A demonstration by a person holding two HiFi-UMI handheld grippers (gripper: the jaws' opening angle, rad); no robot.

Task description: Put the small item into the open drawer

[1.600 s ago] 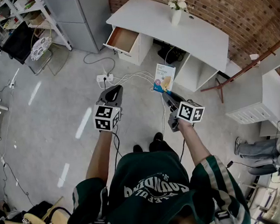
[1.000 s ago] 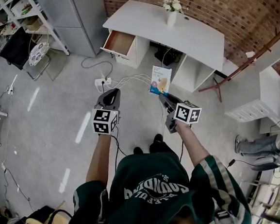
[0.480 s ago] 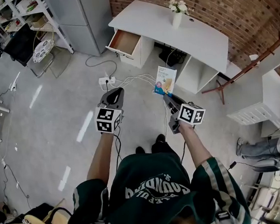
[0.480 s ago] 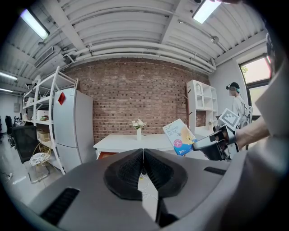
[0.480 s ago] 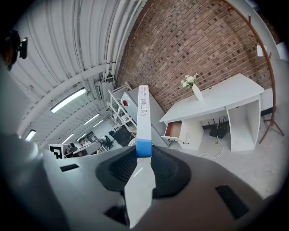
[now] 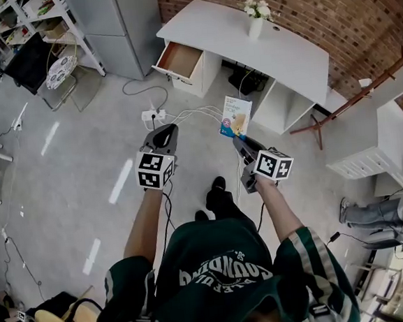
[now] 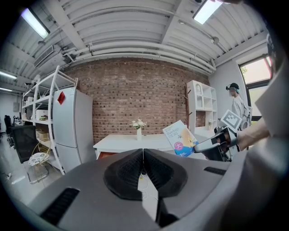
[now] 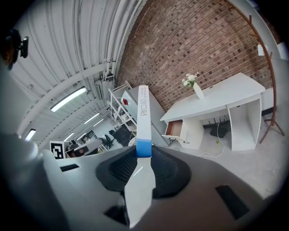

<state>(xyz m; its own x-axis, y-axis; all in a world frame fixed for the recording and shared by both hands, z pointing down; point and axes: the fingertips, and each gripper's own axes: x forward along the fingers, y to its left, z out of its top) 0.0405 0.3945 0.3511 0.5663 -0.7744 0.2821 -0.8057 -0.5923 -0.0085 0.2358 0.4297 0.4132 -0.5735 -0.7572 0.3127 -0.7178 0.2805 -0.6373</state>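
We hold the small item (image 6: 236,116) (a flat box) clamped in the right gripper (image 6: 236,138); the left gripper (image 6: 162,132) is closed, empty. The open drawer (image 6: 181,59) lies at eleven o'clock. We should grip firmly and approach from above.

Red brick wall (image 6: 356,10), white desk (image 6: 276,48), grey polished floor (image 6: 62,176), white shelving (image 6: 71,28), ceiling strip lights (image 7: 35,22)

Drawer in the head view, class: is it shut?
No, the drawer stands pulled out from the desk, its brown inside showing.
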